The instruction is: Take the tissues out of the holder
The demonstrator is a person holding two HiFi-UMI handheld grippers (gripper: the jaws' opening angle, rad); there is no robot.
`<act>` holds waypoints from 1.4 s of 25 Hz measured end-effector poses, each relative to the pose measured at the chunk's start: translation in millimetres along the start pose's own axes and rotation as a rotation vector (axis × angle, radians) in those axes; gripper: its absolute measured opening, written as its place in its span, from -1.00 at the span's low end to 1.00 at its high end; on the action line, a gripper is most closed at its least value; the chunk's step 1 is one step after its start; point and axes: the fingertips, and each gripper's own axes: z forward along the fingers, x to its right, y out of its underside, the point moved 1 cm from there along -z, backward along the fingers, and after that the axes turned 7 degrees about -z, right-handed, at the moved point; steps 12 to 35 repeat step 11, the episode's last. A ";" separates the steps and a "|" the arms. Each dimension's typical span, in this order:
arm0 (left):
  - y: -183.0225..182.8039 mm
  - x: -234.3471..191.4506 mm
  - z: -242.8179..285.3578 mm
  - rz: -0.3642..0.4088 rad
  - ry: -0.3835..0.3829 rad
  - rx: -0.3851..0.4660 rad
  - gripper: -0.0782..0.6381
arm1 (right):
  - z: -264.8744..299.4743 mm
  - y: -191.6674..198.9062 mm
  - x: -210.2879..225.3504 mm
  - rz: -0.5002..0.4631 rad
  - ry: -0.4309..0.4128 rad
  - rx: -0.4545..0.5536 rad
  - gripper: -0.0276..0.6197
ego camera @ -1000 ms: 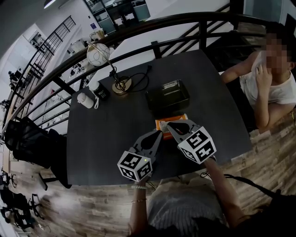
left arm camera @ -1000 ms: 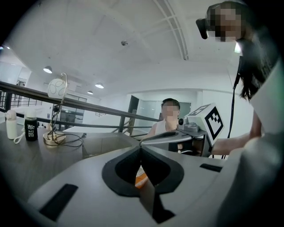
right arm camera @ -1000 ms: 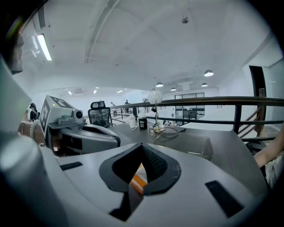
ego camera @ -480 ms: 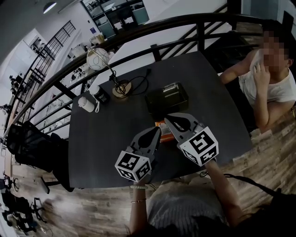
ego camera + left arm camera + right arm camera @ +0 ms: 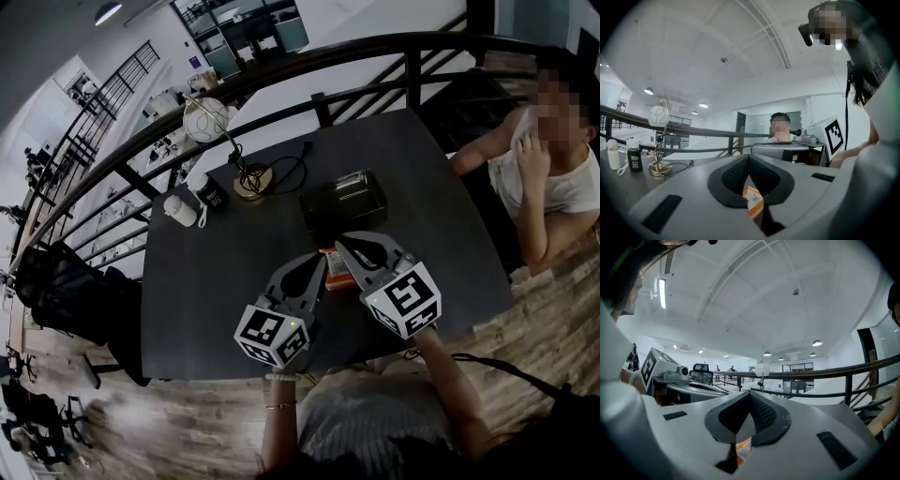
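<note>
A dark square table (image 5: 216, 281) fills the middle of the head view, with a curved black railing (image 5: 281, 70) along its far edge. A person (image 5: 548, 178) sits at the table's right side, one hand raised.

At the lower centre, two grey claws reach in side by side. The left claw (image 5: 322, 262) is clenched, its jaws meeting at the tips. The right claw (image 5: 341, 243) is clenched the same way.

Just beyond the claws, right of centre, sits a black box-shaped tissue holder (image 5: 342, 202). A pale glossy patch shows at its far end; what lies inside cannot be made out.

An orange tissue pack (image 5: 752, 202) lies outside the holder, between it and the person holding the claws. Both claw views show it just below the closed jaws.

A lamp (image 5: 208, 117) with a round shade stands at the upper left, its cord looping on the table. Left of its base stand a dark bottle (image 5: 212, 192) and a white bottle (image 5: 180, 208).
</note>
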 end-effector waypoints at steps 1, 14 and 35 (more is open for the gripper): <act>0.0 -0.6 -1.0 0.000 -0.002 -0.001 -0.76 | -0.1 1.0 0.0 0.001 -0.001 -0.002 -0.88; 5.1 -5.9 -0.7 -0.005 -0.009 -0.007 -0.76 | 5.1 9.1 -1.7 0.004 -0.024 -0.006 -0.88; 5.1 -5.9 -0.7 -0.005 -0.009 -0.007 -0.76 | 5.1 9.1 -1.7 0.004 -0.024 -0.006 -0.88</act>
